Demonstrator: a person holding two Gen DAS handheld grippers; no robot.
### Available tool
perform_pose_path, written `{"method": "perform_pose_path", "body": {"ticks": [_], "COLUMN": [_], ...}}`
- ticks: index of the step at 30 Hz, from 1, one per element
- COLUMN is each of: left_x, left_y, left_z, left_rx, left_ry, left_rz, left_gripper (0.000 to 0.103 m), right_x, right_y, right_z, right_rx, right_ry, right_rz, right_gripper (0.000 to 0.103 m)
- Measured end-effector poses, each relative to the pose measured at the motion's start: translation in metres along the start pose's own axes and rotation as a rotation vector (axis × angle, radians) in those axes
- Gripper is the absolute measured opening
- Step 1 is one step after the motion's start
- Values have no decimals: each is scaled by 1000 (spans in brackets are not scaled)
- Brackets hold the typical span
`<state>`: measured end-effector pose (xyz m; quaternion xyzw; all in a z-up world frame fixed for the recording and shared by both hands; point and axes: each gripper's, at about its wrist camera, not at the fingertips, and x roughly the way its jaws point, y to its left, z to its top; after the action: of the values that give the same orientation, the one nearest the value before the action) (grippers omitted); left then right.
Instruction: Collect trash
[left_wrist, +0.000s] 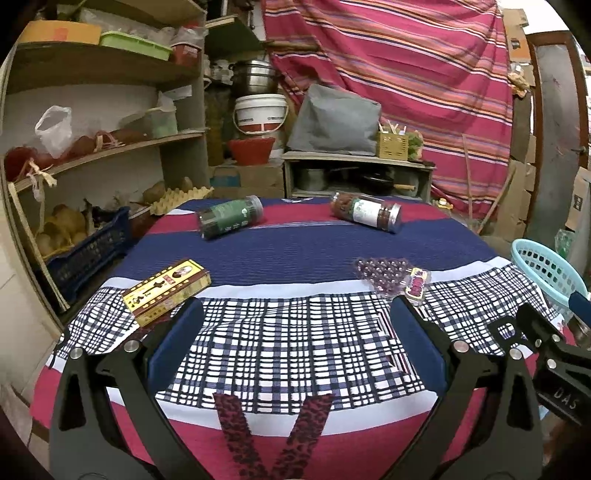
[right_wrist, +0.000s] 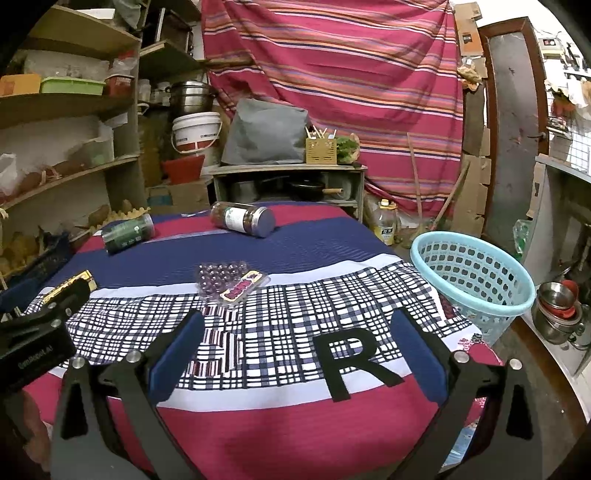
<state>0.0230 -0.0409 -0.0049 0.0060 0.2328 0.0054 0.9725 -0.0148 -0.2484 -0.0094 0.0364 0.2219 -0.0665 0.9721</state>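
Four pieces lie on the cloth-covered table (left_wrist: 295, 332). A yellow and brown box (left_wrist: 166, 291) rests at the left, just beyond my left gripper's left finger. A clear blister pack (left_wrist: 393, 278) (right_wrist: 231, 278) lies right of centre. A green-labelled jar (left_wrist: 229, 217) (right_wrist: 127, 233) and a white-labelled jar (left_wrist: 365, 212) (right_wrist: 242, 219) lie on their sides at the far end. A light blue basket (right_wrist: 474, 280) (left_wrist: 546, 269) stands off the table's right edge. My left gripper (left_wrist: 295, 317) and my right gripper (right_wrist: 299, 328) hover open over the near checked cloth, nothing between the fingers.
Wooden shelves (left_wrist: 103, 147) with bags, an egg tray and a blue crate line the left side. A low bench (left_wrist: 354, 162) with a grey cover, pots and a white bucket (left_wrist: 260, 112) stands behind the table. Steel bowls (right_wrist: 557, 306) sit at the far right.
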Motion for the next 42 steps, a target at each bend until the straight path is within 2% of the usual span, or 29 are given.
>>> {"method": "perform_pose_path", "body": {"ticks": [42], "left_x": [-1], "left_y": [0], "left_z": [1], "left_rx": [-10], "left_ry": [0], "left_rz": [3], "left_gripper": [98], "right_x": [1], "right_y": [-2], "right_z": [0], "right_rx": [-1], "right_ry": [-2], "right_rz": [5], "right_gripper": [98]}}
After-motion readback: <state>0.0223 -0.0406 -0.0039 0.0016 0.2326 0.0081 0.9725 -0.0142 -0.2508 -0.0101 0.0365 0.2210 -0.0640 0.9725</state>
